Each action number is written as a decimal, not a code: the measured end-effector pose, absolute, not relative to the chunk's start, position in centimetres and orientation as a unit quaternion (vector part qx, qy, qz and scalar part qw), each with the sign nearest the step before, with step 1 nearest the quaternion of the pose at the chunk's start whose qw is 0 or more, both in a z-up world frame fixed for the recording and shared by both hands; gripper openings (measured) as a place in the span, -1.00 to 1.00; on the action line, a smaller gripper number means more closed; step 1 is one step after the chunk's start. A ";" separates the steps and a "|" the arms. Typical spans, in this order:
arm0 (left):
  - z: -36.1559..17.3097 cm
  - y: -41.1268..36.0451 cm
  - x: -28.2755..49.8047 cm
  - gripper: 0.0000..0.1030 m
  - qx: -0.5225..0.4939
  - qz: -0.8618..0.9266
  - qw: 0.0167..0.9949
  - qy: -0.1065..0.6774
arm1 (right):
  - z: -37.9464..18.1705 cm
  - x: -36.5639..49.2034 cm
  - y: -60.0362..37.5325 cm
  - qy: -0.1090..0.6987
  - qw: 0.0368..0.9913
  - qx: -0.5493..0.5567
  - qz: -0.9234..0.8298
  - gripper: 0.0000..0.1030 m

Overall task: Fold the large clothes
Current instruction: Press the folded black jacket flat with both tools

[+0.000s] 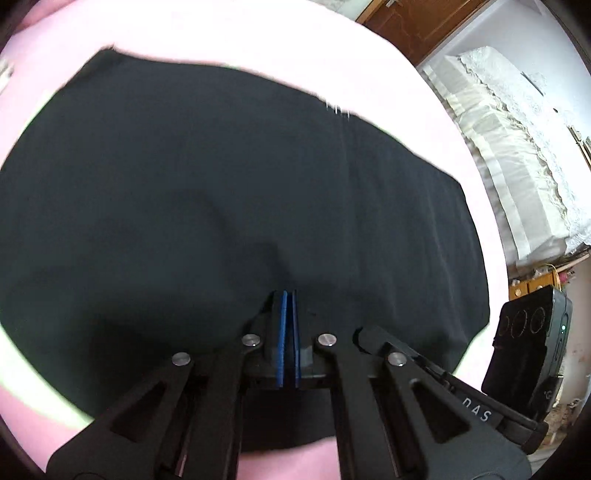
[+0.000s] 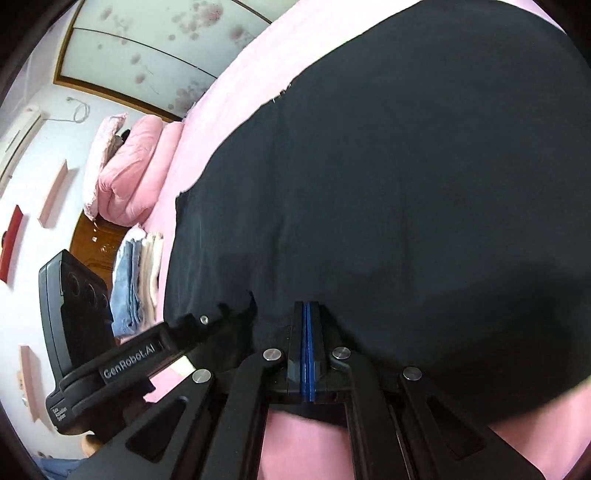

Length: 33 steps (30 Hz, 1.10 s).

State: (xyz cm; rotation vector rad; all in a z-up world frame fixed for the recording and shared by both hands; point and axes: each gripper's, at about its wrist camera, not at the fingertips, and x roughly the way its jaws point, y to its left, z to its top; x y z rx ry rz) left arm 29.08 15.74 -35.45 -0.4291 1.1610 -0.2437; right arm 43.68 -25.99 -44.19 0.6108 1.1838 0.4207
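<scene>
Black garment (image 1: pixel 221 206) spread wide across pink bed (image 1: pixel 258 40), filling most of frame. Left hand-held gripper (image 1: pixel 289 295) at lower centre, blue pads pressed together on a fold of the cloth. White lace-covered bedding (image 1: pixel 517 147) at right; wooden door (image 1: pixel 417 26) upper right.

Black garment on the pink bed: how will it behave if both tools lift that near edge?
Likely floppy: the large black fabric garment puckers where the left tool and right tool pinch it. It should drape and sag between the two grips. Probably light, as it lies thin and flat on the pink bed sheet.
</scene>
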 end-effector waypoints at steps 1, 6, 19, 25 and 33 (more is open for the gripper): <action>-35.6 15.8 30.2 -0.98 -0.197 -0.106 0.815 0.535 | -44.0 44.5 -26.4 0.540 0.768 0.281 0.195 -1.00; -36.8 16.6 36.4 -0.98 -0.195 -0.088 0.826 0.521 | -44.6 49.8 -25.6 0.521 0.788 0.266 0.194 -1.00; -40.9 14.3 43.1 -0.99 -0.147 -0.045 0.847 0.508 | -47.9 55.4 -25.1 0.476 0.821 0.243 0.201 -1.00; -40.4 17.0 42.9 -0.99 -0.112 -0.019 0.866 0.487 | -45.9 57.6 -24.4 0.476 0.820 0.242 0.205 -1.00; -40.1 24.1 43.9 -0.98 0.026 0.145 0.873 0.466 | -43.3 56.5 -37.3 0.439 0.871 0.210 0.066 -1.00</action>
